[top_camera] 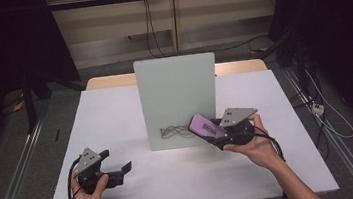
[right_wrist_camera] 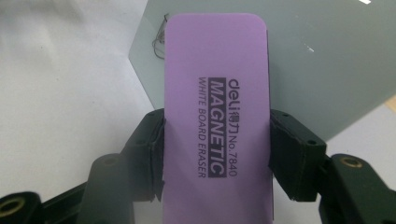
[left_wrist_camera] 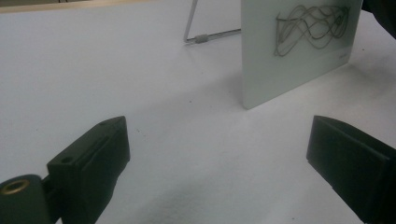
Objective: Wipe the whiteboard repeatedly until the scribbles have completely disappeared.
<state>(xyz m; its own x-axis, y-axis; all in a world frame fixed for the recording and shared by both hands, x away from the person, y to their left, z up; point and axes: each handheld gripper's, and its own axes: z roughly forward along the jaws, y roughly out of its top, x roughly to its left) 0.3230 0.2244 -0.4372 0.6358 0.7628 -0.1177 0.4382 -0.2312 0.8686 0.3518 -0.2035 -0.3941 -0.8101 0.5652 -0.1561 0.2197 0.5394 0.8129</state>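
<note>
Upright white board (top_camera: 178, 99) near the middle of a white table (top_camera: 115, 111), propped from behind by a thin wire stand (left_wrist_camera: 196, 32). A dark scribble (top_camera: 175, 131) marks the board's lower front, close to its bottom edge.

Right tool (top_camera: 207, 127): jaws clamped on the long sides of a purple eraser (top_camera: 205, 125), held by the right hand (top_camera: 252, 143). In the right gripper view the eraser (right_wrist_camera: 217, 107) reads "MAGNETIC WHITE BOARD ERASER"; its far end lies in front of the board's lower right part, just beside the scribble (right_wrist_camera: 160, 39). Whether eraser and board touch cannot be told.

Left tool (top_camera: 117, 169): jaws wide apart, holding nothing, resting low near the table's front left, well apart from the board, held by the left hand (top_camera: 87, 197). In the left gripper view bare tabletop lies between its jaws and the board's near corner (left_wrist_camera: 247, 100).

Open table surface lies left, right and in front of the board. A wooden edge (top_camera: 107, 82) shows behind the table. Around it are grey floor, metal rails (top_camera: 17, 178), loose cables (top_camera: 327, 112), dark curtains and a pale back wall.
</note>
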